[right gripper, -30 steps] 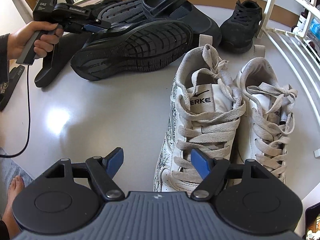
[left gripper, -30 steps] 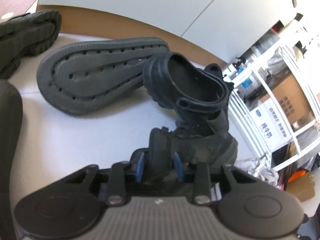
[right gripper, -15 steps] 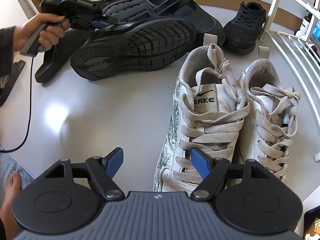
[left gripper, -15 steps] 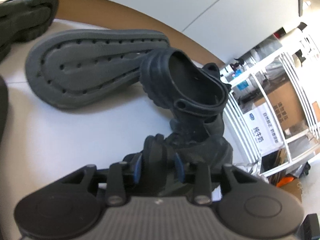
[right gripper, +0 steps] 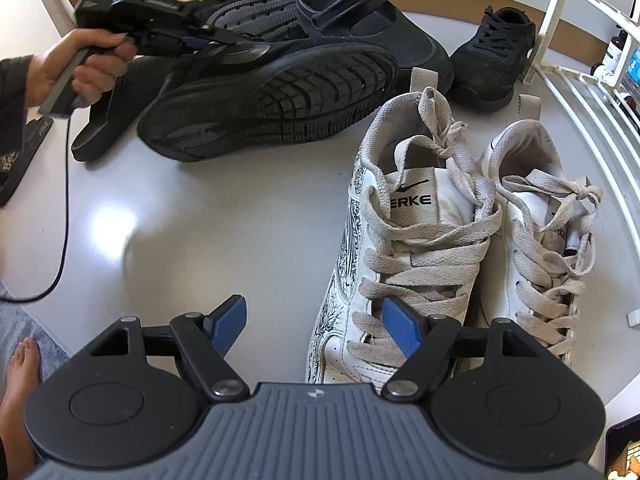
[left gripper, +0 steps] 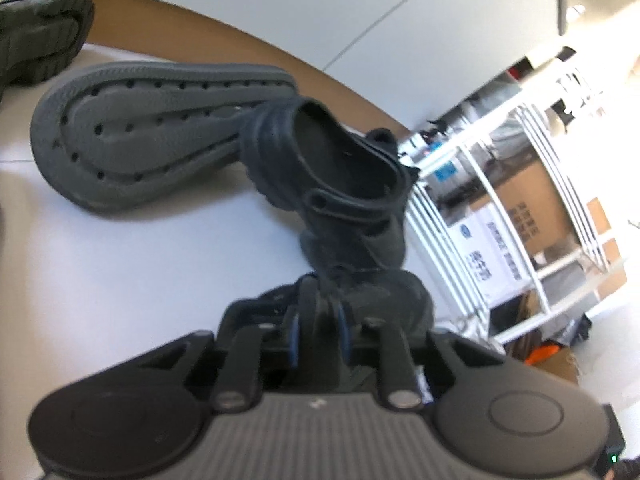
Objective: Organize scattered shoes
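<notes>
Two close wrist views, shared black shoe

Left gripper: jaws closing, blue pads pinching the heel edge of a black sneaker; frame motion-blurred.
Black sneaker: lying beyond the fingers, toe pointing away toward the rack.
Dark clog: sitting just beyond the sneaker and touching it, opening facing the camera.
Grey slipper: lying tipped, perforated sole showing, touching the clog.
Another dark shoe: lying at upper left, well apart.
White wire rack: standing at right, holding cardboard boxes.
Surface: white, glossy.
</notes>
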The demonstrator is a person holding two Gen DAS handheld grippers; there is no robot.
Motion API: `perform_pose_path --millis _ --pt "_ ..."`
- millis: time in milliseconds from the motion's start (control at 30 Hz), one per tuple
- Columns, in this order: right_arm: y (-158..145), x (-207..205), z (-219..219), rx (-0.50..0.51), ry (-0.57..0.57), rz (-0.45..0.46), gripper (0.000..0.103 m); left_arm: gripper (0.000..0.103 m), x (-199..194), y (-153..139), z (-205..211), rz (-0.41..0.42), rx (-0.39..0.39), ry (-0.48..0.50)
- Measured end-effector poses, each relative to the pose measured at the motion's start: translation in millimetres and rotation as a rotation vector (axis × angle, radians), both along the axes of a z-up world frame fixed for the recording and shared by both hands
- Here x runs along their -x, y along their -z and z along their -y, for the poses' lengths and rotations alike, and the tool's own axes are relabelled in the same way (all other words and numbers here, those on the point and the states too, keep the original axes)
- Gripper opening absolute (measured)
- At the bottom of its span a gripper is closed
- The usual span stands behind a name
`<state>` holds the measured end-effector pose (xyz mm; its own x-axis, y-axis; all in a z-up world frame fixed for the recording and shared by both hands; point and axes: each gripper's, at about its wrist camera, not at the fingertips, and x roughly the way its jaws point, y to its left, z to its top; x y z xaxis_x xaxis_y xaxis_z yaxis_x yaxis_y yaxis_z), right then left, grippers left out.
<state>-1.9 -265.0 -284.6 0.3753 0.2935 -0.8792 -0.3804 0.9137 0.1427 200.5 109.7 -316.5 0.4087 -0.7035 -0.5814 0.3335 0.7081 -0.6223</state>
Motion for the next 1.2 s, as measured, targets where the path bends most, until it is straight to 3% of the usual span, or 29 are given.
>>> perform_pose_path --millis 367,533,700,933,1133,1167,1200 --pt "-1 2 2 -0.019 0.01 0.003 0.079 0.01 48 -11 -16 -0.016 0.012 -0.061" --pt "-8 3 -2 -0.052 0.001 0.04 0.079 0.008 74 -16 -13 0.022 -0.02 -0.066" --pt "-8 3 -4 -0.066 -0.006 0.05 0.079 0.007 94 -5 -3 -0.007 0.041 -0.095" --pt "-6 -4 -6 -0.106 0.018 0.008 0.079 0.008 87 2 20 -0.073 0.021 -0.04" --pt "-8 5 -11 -0.154 0.055 0.023 0.079 0.015 99 5 44 -0.079 -0.016 -0.045" --pt "-9 7 -11 -0.155 0.059 0.029 0.079 0.019 102 5 45 -0.075 -0.028 -0.056" --pt "-9 9 -11 -0.156 0.063 0.032 0.079 0.031 104 5 46 -0.076 -0.034 -0.059"
